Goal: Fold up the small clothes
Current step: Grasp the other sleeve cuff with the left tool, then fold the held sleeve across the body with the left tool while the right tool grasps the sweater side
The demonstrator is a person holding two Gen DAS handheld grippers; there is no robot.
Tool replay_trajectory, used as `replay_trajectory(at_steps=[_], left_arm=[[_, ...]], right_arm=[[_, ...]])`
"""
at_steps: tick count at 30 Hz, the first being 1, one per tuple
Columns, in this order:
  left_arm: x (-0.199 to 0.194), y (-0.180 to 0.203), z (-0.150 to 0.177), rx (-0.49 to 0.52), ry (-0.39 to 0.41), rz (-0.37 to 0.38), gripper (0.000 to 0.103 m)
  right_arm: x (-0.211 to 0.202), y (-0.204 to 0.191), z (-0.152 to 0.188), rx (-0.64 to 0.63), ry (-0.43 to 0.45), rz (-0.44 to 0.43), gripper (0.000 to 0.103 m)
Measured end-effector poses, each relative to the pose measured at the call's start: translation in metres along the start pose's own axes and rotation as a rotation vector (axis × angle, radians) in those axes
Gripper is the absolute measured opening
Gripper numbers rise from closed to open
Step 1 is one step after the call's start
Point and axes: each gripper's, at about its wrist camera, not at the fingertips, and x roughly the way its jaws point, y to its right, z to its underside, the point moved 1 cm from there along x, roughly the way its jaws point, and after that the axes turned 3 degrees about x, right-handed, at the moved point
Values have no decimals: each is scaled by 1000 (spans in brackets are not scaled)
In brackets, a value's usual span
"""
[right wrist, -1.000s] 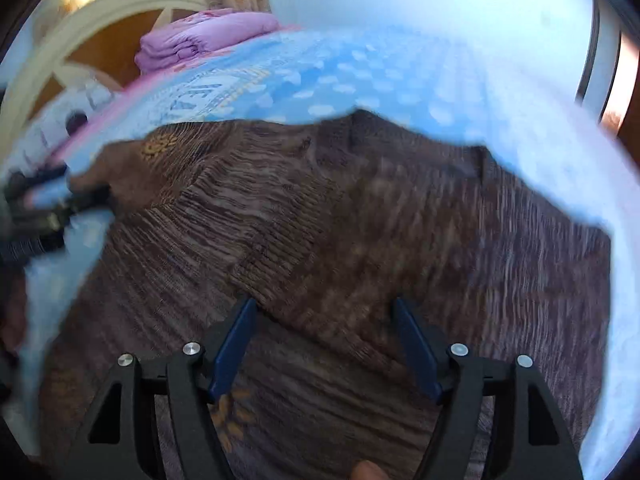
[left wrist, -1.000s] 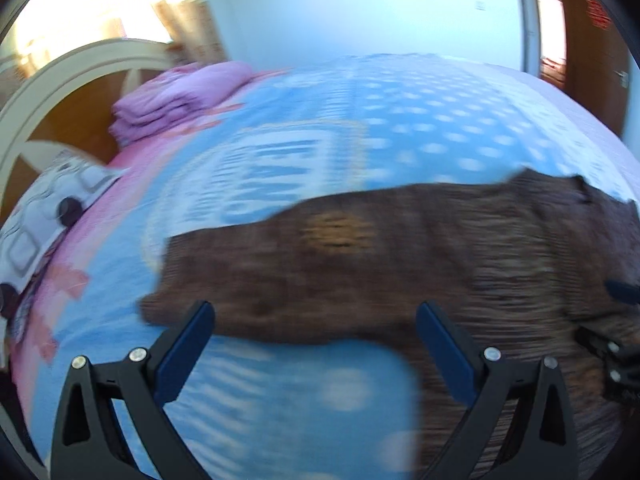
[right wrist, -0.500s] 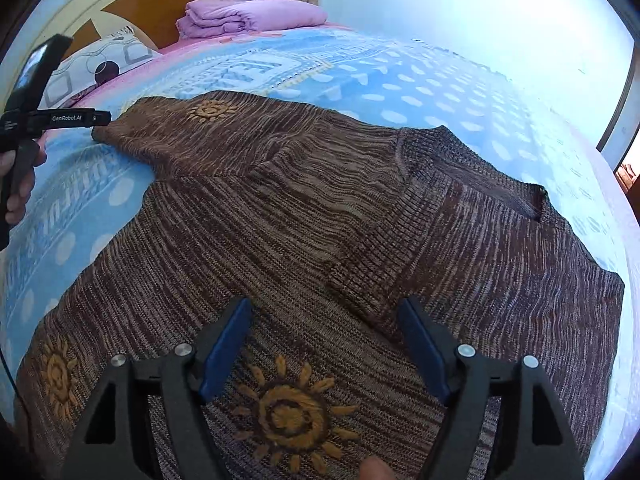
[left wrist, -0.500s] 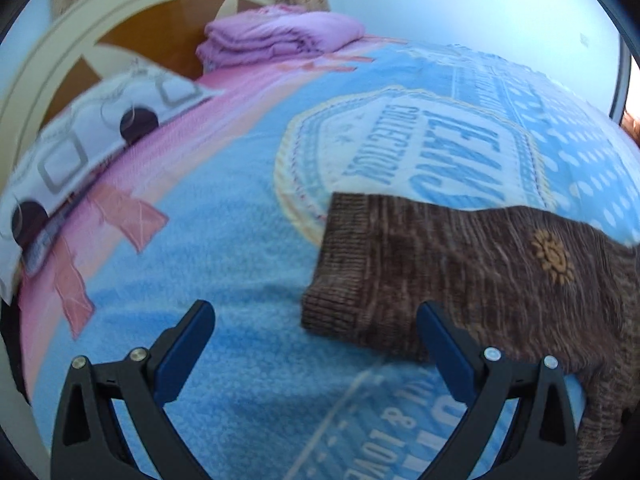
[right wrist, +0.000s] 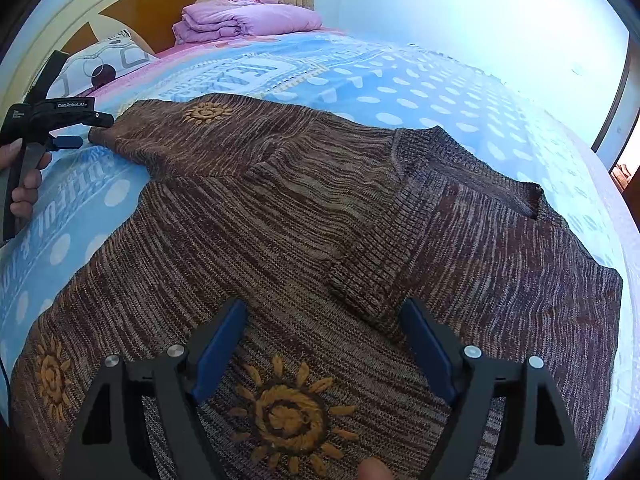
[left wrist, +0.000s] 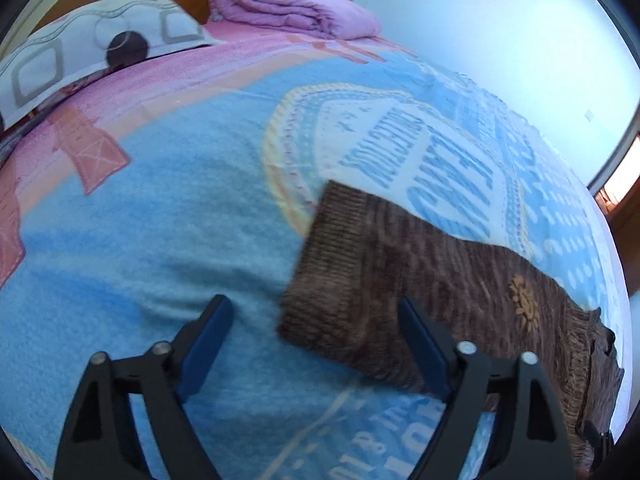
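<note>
A brown knitted sweater (right wrist: 304,216) with orange sun motifs lies flat on the blue patterned bedspread (right wrist: 400,88). One sleeve is folded across its chest, with its cuff (right wrist: 368,280) just ahead of my right gripper (right wrist: 324,340), which is open and empty above the sweater's lower front. The other sleeve stretches out to the left. Its ribbed cuff (left wrist: 332,276) lies just ahead of my open, empty left gripper (left wrist: 316,336), between its fingers. The left gripper also shows in the right wrist view (right wrist: 72,132), right at that cuff.
A folded purple quilt (right wrist: 248,16) and a patterned pillow (right wrist: 104,64) lie at the cream and brown headboard (right wrist: 132,4). A pale wall and a doorway (right wrist: 624,160) are on the right. The quilt (left wrist: 296,8) and pillow (left wrist: 92,48) show in the left wrist view too.
The left gripper has swung left along the outstretched sleeve to its cuff end. The right gripper has steadied over the sweater's front. Both stay open.
</note>
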Motion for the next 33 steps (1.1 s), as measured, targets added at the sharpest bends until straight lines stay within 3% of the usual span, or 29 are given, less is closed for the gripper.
replay_trajectory(at_steps=[2, 5, 8, 14, 21, 33], left_arm=[[1, 8, 1, 22, 1, 11, 72], [3, 19, 3, 77, 1, -19, 35], [-1, 22, -1, 82, 3, 22, 23], [-27, 30, -13, 94, 75, 65, 22], [-55, 49, -26, 102, 101, 132, 22], [-109, 113, -34, 118, 132, 279, 22]], right_arm=[[0, 0, 0, 3, 2, 3, 82], [0, -1, 0, 7, 4, 5, 82], [0, -1, 1, 10, 6, 10, 83], [1, 0, 1, 17, 4, 9, 84], [-4, 4, 0, 41, 19, -2, 86], [-83, 68, 9, 247, 111, -40, 86]])
